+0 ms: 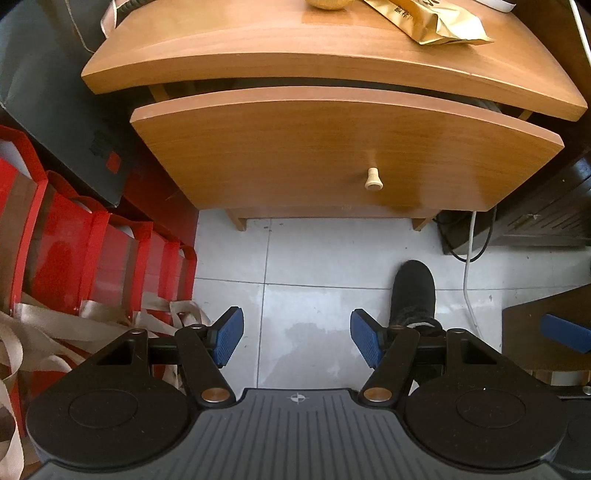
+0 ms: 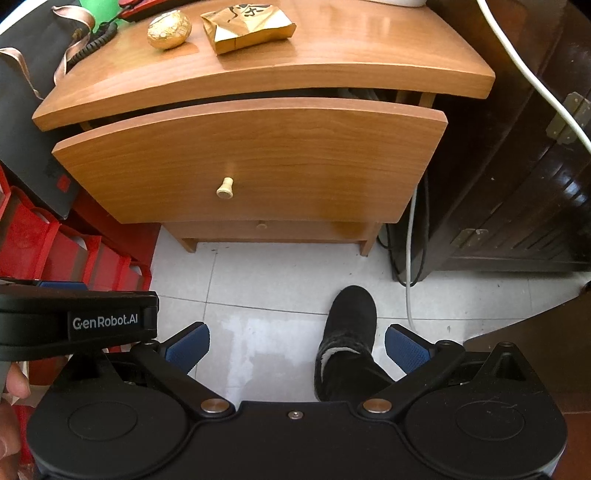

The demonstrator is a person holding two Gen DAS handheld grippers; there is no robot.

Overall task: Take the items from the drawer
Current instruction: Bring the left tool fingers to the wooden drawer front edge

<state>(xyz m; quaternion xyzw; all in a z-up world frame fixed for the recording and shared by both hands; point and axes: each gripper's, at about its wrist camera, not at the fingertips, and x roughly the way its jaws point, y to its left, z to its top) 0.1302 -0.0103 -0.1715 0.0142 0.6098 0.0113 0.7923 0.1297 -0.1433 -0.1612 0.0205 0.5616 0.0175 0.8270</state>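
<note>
Both the left gripper [image 1: 297, 341] and the right gripper [image 2: 297, 349] hover over the tiled floor [image 1: 314, 258] with jaws released and nothing between them. A black boot [image 2: 351, 332] stands at 1 o'clock of the right jaws. At 12 o'clock the drawer [image 2: 255, 162] of the wooden nightstand [image 2: 332, 48] is pulled slightly out, its pale knob [image 2: 224, 188] unobstructed. Red bags [image 1: 92, 251] line up at 9 o'clock. Only the right view shows the whole gold pouch [image 2: 247, 29], a gold foil ball [image 2: 169, 29] and the lower drawer [image 2: 258, 229]. Both grippers are tilted downward.
</note>
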